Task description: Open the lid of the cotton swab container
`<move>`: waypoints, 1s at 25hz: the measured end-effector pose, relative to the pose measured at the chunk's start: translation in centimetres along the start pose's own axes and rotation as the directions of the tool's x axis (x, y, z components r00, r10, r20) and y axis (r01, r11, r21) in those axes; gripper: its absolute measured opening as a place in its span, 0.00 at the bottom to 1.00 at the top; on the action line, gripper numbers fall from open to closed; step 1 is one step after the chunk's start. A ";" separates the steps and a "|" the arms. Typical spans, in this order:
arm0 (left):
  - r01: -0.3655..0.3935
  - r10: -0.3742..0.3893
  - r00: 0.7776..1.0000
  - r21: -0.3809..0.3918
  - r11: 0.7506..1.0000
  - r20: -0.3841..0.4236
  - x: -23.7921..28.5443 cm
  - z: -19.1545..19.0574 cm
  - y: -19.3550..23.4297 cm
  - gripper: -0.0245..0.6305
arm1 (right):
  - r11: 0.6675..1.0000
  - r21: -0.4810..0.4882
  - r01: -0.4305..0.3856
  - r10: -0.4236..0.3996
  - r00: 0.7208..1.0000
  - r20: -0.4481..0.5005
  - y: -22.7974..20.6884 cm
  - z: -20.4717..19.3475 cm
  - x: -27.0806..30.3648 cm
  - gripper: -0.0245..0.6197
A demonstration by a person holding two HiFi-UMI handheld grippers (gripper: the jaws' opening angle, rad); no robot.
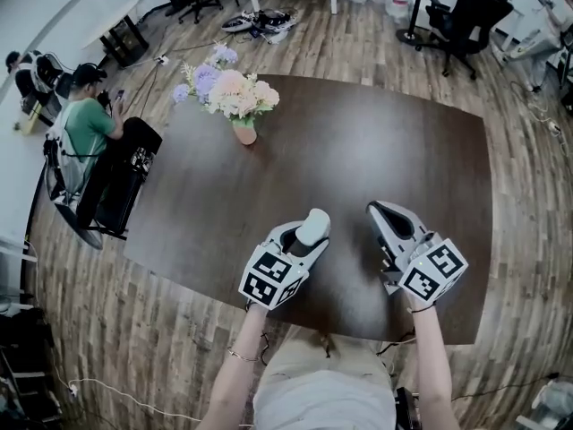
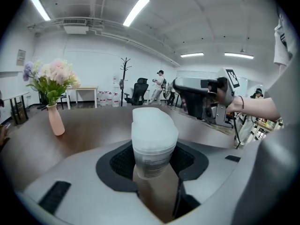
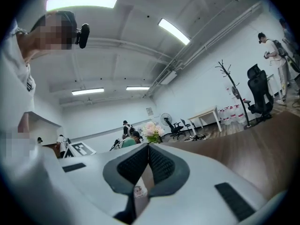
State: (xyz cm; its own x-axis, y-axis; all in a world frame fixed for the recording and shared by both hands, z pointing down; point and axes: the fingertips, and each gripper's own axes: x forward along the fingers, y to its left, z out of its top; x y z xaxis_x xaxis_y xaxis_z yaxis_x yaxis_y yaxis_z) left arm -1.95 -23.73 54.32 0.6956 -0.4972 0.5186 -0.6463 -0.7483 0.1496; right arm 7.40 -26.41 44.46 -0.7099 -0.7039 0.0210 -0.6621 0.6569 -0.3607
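A small translucent white cotton swab container (image 1: 313, 226) with a domed lid stands between the jaws of my left gripper (image 1: 309, 237), just above the dark table (image 1: 358, 141). In the left gripper view the container (image 2: 152, 139) stands upright with its lid down, and both pads of the left gripper (image 2: 152, 165) press on its lower body. My right gripper (image 1: 378, 210) hovers to the right of the container, apart from it, shut and empty. Its two black pads meet in the right gripper view (image 3: 148, 163). The right gripper (image 2: 201, 97) also shows beyond the container.
A pink vase of pastel flowers (image 1: 237, 101) stands at the table's far left (image 2: 54, 102). People sit at a desk (image 1: 85, 128) to the left of the table. Office chairs (image 1: 466, 16) and water bottles stand on the wood floor beyond it.
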 end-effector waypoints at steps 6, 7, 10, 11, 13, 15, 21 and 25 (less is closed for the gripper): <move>0.138 -0.138 0.990 0.038 0.990 0.001 -2.2 2.3 -2.4 0.36 | 0.981 -0.021 -0.192 0.191 0.981 -0.041 3.3 1.4 0.2 0.07; 0.162 -0.162 0.987 0.043 0.986 -0.001 -2.5 2.6 -2.7 0.36 | 0.975 -0.020 -0.222 0.221 0.974 -0.051 3.9 1.6 0.2 0.07; 0.227 -0.227 0.974 0.062 0.972 -0.011 -3.4 3.6 -3.9 0.36 | 0.951 -0.012 -0.310 0.308 0.948 -0.077 5.5 2.1 0.3 0.07; 0.250 -0.249 0.968 0.067 0.966 -0.012 -3.6 3.9 -4.2 0.36 | 0.940 -0.005 -0.342 0.341 0.936 -0.084 6.0 2.3 0.3 0.07; 0.293 -0.293 0.956 0.074 0.953 -0.011 -4.2 4.5 -4.8 0.36 | 0.913 0.021 -0.407 0.407 0.908 -0.097 7.0 2.7 0.4 0.07; 0.330 -0.329 0.944 0.089 0.940 -0.018 -4.8 4.9 -5.4 0.36 | 0.887 0.035 -0.460 0.461 0.880 -0.117 7.9 3.0 0.5 0.08; 0.424 -0.420 0.906 0.130 0.896 -0.058 -6.0 6.0 -7.3 0.36 | 0.816 0.060 -0.575 0.573 0.791 -0.216 10.2 3.3 0.5 0.21; 0.478 -0.470 0.879 0.143 0.867 -0.087 -6.5 6.2 -8.4 0.36 | 0.778 0.070 -0.624 0.616 0.737 -0.278 11.4 3.2 0.5 0.36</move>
State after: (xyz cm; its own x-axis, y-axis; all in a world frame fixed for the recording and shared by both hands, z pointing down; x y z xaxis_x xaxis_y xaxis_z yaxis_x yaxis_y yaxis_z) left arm 0.92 -16.93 44.50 0.8876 -0.0472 0.4583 -0.1831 -0.9490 0.2568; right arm 0.27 -20.10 37.34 -0.9979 -0.0385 0.0528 -0.0549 0.9318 -0.3589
